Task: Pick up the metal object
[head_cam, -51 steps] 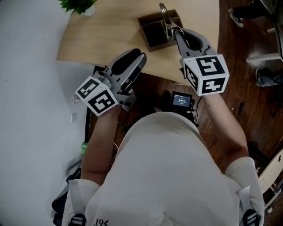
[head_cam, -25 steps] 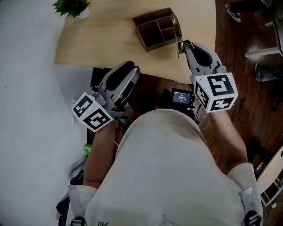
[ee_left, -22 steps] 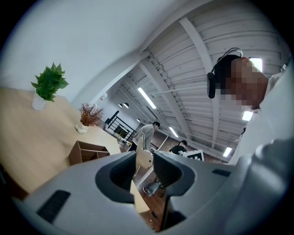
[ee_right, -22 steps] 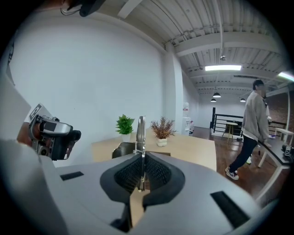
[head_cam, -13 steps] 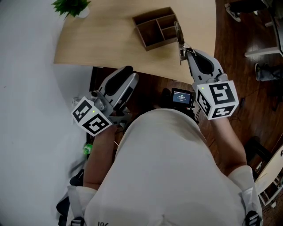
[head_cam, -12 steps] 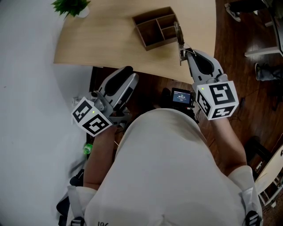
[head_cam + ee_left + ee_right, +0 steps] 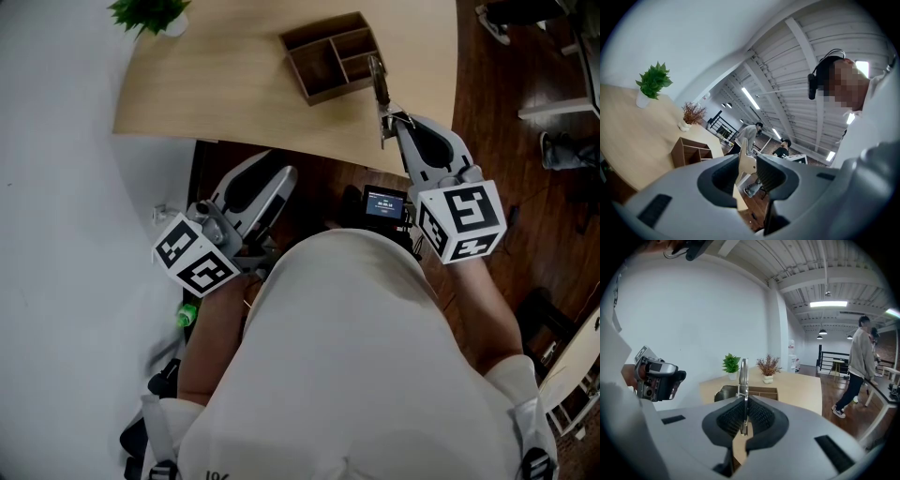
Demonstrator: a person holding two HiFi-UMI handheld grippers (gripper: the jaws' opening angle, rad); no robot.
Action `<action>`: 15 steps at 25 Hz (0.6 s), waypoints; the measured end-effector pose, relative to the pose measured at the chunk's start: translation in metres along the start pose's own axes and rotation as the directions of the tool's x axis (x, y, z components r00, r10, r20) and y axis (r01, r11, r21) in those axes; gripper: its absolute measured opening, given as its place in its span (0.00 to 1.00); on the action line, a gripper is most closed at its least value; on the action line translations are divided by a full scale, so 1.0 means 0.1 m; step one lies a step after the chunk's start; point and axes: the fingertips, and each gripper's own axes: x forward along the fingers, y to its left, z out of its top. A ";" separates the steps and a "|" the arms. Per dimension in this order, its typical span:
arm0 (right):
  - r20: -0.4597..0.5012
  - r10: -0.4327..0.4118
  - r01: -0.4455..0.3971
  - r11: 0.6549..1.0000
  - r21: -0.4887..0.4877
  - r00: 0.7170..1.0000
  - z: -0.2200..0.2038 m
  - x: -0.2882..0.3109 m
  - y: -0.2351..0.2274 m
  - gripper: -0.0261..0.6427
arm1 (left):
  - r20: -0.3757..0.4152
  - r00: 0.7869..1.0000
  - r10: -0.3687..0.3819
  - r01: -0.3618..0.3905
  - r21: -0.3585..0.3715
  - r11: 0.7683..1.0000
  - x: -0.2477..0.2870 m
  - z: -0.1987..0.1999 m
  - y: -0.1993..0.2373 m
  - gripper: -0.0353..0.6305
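Observation:
A slim metal utensil stands upright in my right gripper, which is shut on its lower end just past the near edge of the wooden table. In the right gripper view the metal utensil rises between the pads of my right gripper. Behind it sits the brown wooden organizer, also the organizer, with its compartments showing nothing inside. My left gripper hangs below the table edge, holding nothing. In its own view my left gripper shows a narrow gap between its jaws.
A potted plant stands at the table's far left corner; a dried-flower pot stands further back. A small screen sits under the table edge by my torso. People stand across the room on the wooden floor.
My right gripper has drawn back from the organizer toward me, carrying the metal utensil with it. My left gripper has sunk back below the table edge.

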 end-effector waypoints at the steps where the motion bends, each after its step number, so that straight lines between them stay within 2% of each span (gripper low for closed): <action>1: -0.002 0.003 -0.003 1.000 0.001 1.000 -0.01 -0.01 0.01 0.05 | -0.001 1.000 0.001 -0.001 -0.003 1.000 0.00 -0.01 0.00 0.20; 15: -0.034 0.025 -0.024 1.000 0.009 0.999 -0.10 -0.09 0.04 0.05 | -0.017 1.000 0.000 0.000 -0.029 1.000 0.01 -0.10 -0.05 0.20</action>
